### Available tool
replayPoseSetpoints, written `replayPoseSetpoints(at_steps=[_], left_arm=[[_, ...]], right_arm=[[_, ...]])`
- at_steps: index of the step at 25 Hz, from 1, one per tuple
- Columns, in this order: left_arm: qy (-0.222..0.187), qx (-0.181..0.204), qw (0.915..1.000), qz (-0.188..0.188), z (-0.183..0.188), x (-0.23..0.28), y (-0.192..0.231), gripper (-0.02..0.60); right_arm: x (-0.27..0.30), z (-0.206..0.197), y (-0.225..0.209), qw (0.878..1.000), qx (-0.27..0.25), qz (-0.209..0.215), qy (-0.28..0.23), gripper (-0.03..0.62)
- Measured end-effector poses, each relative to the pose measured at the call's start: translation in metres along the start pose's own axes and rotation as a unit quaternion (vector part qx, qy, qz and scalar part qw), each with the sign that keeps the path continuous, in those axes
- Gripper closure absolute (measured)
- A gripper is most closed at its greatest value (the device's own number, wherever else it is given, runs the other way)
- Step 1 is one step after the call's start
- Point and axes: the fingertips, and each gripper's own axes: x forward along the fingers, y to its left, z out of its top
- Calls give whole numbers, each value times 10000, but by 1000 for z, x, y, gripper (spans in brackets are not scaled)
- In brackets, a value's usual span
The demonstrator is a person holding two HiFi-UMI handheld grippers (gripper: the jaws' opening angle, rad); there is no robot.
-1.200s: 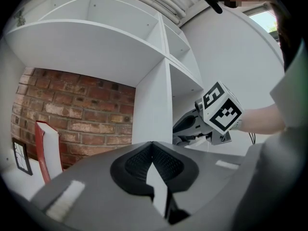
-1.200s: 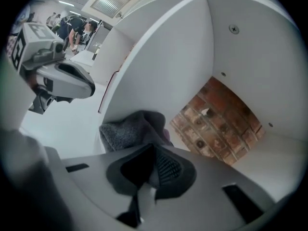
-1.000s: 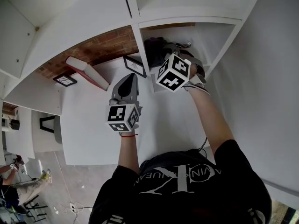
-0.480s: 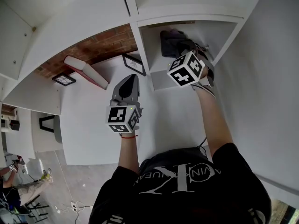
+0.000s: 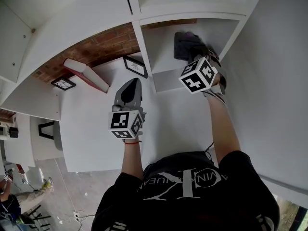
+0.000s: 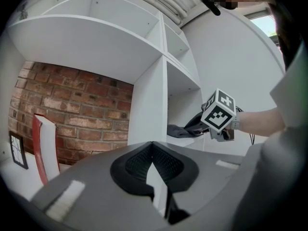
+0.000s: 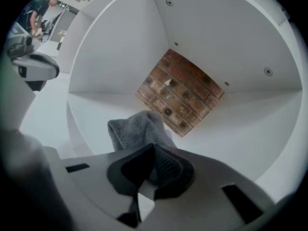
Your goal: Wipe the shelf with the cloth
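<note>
A dark grey cloth [image 5: 184,44] lies on the floor of the white shelf compartment [image 5: 163,57]. My right gripper [image 5: 196,55] reaches into that compartment and is shut on the cloth, pressing it onto the shelf floor toward the right side. In the right gripper view the cloth [image 7: 136,128] bunches up from between the jaws of the right gripper [image 7: 154,149], with the shelf floor [image 7: 236,138] beyond. My left gripper [image 5: 132,84] hovers over the white desk outside the shelf, shut on nothing. The left gripper view shows the cloth [image 6: 180,130] and the right gripper's marker cube [image 6: 219,115].
A brick wall [image 5: 103,48] backs the open bay on the left. A red-and-white book [image 5: 86,74] leans there, beside two framed pictures [image 5: 136,66] [image 5: 63,83]. The divider [image 5: 143,47] and the right side wall [image 5: 236,35] bound the compartment. White desk [image 5: 91,129] lies below.
My right gripper has dragged the cloth from the compartment's left side to the right and further in. The left gripper has stayed where it was.
</note>
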Motion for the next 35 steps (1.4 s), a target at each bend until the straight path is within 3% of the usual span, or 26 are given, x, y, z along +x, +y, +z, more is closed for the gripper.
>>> replayPoseSetpoints(at_steps=[6, 8, 10, 11, 13, 17, 19, 20, 23, 28, 32, 35], left_arm=[[39, -66, 9999, -69, -3, 4, -4, 571], [44, -52, 9999, -111, -3, 4, -7, 571], [66, -29, 9999, -128, -3, 3, -7, 571], [81, -27, 9999, -108, -4, 2, -5, 571], [102, -67, 9999, -34, -5, 2, 1, 571], [109, -99, 9999, -65, -7, 3, -2, 571], [116, -50, 9999, -97, -7, 3, -2, 571], [116, -40, 9999, -78, -6, 2, 0, 571], [106, -83, 9999, 23, -6, 1, 8, 571], [112, -50, 9999, 59, -4, -1, 10, 571], [165, 91, 9998, 101, -5, -2, 11, 571], [181, 96, 9997, 93, -6, -3, 9, 571]], right_arm=[[-9, 36, 36, 9949, -8, 699, -731, 579], [-15, 45, 34, 9899, 426, 760, -1115, 577], [-28, 52, 27, 9746, 1299, 927, -1571, 574], [-35, 57, 26, 9640, 1670, 1097, -1756, 557], [-38, 68, 34, 9508, 1939, 1587, -1824, 420], [-15, 62, 59, 9609, 1431, 2128, -1044, 397], [-9, 59, 62, 9562, 1522, 2355, -837, 396], [-10, 60, 65, 9518, 1570, 2509, -808, 443], [-12, 69, 74, 9482, 1367, 2728, -883, 521], [-17, 94, 88, 9326, 1338, 3121, -1223, 539], [-18, 101, 95, 9326, 1095, 3174, -1321, 540], [-24, 111, 94, 9208, 1366, 3258, -1651, 546]])
